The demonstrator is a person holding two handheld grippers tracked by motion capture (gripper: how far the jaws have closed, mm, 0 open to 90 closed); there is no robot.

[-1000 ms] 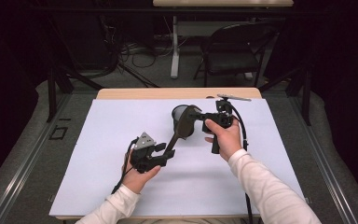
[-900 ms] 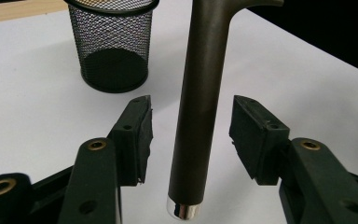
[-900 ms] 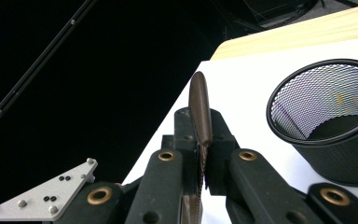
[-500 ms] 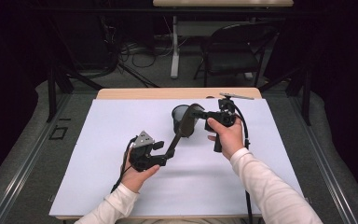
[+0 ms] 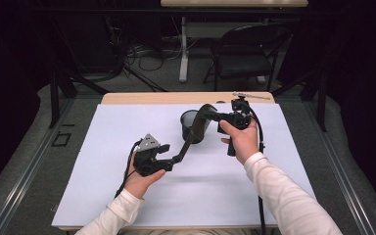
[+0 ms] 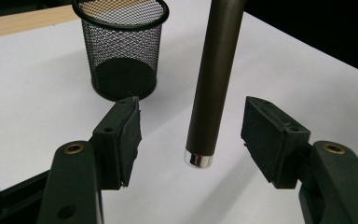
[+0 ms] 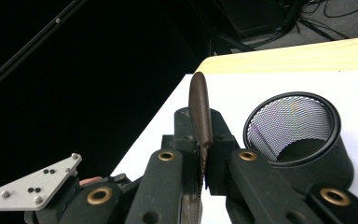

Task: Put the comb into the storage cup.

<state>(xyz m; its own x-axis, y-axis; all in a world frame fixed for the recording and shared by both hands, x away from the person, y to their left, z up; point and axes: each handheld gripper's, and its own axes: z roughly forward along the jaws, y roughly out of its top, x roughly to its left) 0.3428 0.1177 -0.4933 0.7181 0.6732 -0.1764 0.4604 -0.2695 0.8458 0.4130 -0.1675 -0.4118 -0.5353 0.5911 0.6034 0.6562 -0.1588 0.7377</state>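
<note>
Two handheld grippers, one long dark tool and one mesh cup sit over a white table (image 5: 103, 196) in the centre of the high view. The tool (image 5: 190, 139) is a slim, smooth, brown-black rod with a shiny silver cap at its lower end; it runs diagonally from the lower left up to the right, passing in front of the cup. The right gripper (image 5: 214, 116), upper right of centre, is clamped tight on the tool's flattened top end. The left gripper (image 5: 175, 159), lower left of centre, has just been opening its jaws; the tool's capped end hangs between them, and its rubbery black pads (image 6: 129, 135) stand clear of it on both sides. The cup (image 5: 192, 125) is round, black wire mesh, upright and empty, just behind the tool. A black folding chair (image 5: 247, 54) and floor cables (image 5: 127, 54) lie beyond the table, at the top of the frame.
</note>
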